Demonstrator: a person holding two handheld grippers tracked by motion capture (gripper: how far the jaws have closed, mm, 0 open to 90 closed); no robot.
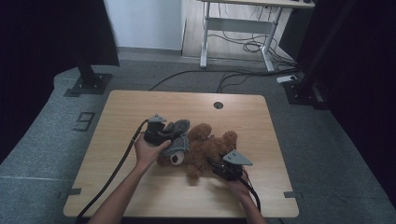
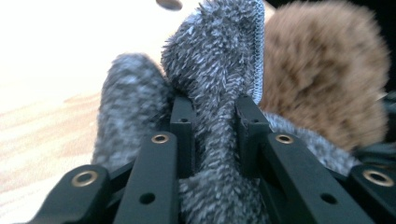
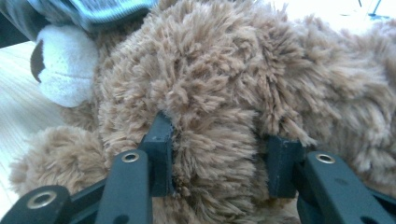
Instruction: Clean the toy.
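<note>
A brown teddy bear (image 1: 210, 144) lies on the wooden table (image 1: 140, 107), its head covered by a grey fuzzy cloth (image 1: 180, 135). My left gripper (image 1: 169, 136) sits at the bear's head. In the left gripper view it (image 2: 215, 126) is shut on a fold of the grey cloth (image 2: 219, 70), with brown fur (image 2: 322, 70) behind. My right gripper (image 1: 218, 167) is at the bear's near side. Its jaws (image 3: 217, 158) press into a thick tuft of the bear (image 3: 224, 70). The white snout (image 3: 65, 65) shows at upper left under the cloth's hem (image 3: 93, 11).
A round cable hole (image 1: 218, 105) sits near the table's far edge. Black cables trail from both grippers toward the front edge. A white desk frame (image 1: 238, 32) and floor cables stand beyond the table, and a dark stand base (image 1: 88, 84) is at far left.
</note>
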